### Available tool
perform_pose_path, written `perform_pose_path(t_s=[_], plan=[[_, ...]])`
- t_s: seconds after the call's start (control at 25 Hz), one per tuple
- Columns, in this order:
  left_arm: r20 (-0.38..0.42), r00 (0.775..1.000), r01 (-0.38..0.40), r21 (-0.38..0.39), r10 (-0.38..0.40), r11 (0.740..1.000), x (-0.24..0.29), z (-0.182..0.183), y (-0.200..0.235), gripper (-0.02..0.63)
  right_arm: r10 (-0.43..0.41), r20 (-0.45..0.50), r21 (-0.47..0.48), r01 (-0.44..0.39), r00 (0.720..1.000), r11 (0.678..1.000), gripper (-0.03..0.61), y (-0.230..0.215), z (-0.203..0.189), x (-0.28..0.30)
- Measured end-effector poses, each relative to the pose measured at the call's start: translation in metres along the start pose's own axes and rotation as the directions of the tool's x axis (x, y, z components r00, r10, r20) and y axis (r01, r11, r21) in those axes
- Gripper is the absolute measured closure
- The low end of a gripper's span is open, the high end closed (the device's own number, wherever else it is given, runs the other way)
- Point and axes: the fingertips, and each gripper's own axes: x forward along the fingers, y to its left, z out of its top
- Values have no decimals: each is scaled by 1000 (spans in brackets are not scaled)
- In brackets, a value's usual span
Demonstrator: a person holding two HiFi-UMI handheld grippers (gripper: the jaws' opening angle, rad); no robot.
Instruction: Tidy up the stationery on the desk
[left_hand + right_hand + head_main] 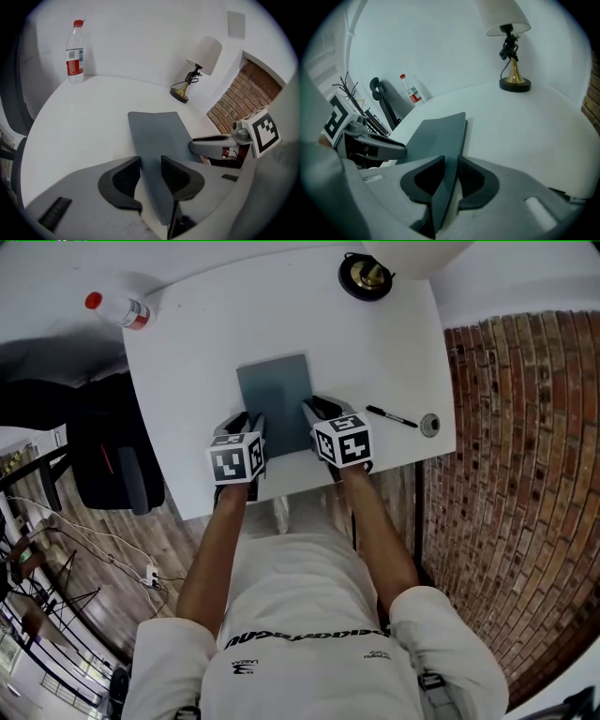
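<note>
Jaws of the left gripper (151, 161) and the right gripper (451, 161) each clamp a near corner of the grey book (274, 390), which reaches ahead between them over the desk (187, 362). Pen (391, 416) lies just right of the right gripper; lamp (366, 277) and bottle (120, 308) stand far ahead.

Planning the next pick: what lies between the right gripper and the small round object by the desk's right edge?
A black pen; the head view shows it.

Notebook (274, 390) mid-desk (187, 362); pen (391, 416) right; lamp (366, 277) behind; bottle (122, 310) far left.
</note>
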Motion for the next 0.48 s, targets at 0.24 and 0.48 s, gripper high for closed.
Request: perform_pose_path(t_s=[0.24,0.48], plan=[[-8,1000,9,-12,-9,1000,-4,-6,1,476,-9,2,7,9,1000,1000,505,4,-7,-3],[-12,1000,7,-16,-7,1000,-8,-16,1,476,-7,-11,-9,7,1000,1000,505,10,-14,-5]])
